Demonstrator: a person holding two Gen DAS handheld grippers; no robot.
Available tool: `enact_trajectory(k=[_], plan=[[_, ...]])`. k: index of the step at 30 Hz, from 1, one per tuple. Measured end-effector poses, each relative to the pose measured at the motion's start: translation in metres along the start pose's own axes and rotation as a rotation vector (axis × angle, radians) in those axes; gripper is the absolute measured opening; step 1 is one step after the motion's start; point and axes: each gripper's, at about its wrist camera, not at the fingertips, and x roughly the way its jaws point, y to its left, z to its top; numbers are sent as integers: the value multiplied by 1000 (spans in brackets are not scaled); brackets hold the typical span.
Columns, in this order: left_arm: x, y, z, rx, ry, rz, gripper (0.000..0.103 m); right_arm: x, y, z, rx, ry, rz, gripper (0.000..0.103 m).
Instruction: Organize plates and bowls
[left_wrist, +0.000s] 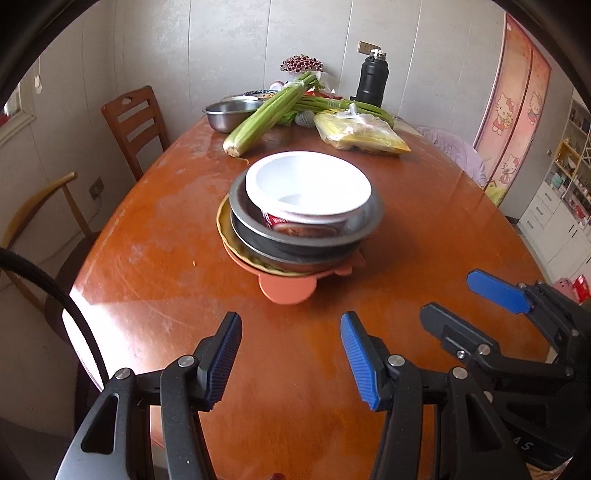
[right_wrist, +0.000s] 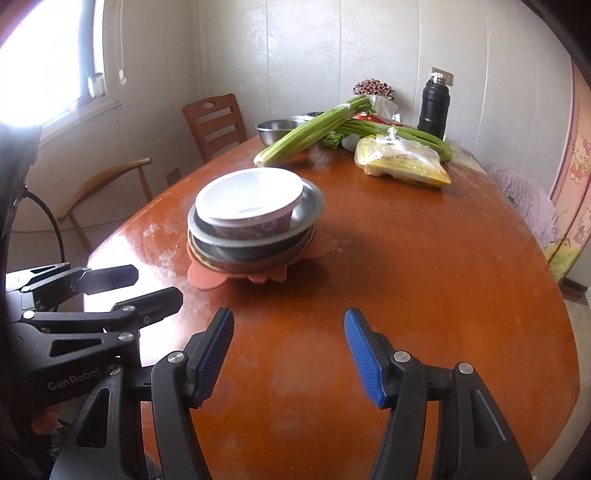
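Sitting upright, the white bowl (left_wrist: 308, 184) crowns the stack, mouth upward.

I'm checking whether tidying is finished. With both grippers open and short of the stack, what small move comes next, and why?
Probably ease the left gripper forward toward the white instant-noodle bowl, which sits off-center in the metal bowl on the stack. Both it and the right gripper are open and hold nothing. A steel bowl lies apart by the celery.
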Motion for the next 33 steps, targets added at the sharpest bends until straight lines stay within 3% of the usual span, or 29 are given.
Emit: enact_trajectory(k=[16,33], plan=[[-2,-21,-26,71,9,5,56,-14,-11,-24,71,9,-45,66],[-11,-3,-24,37,-21,-9,56,-18,1,-19,49,5,-58,68]])
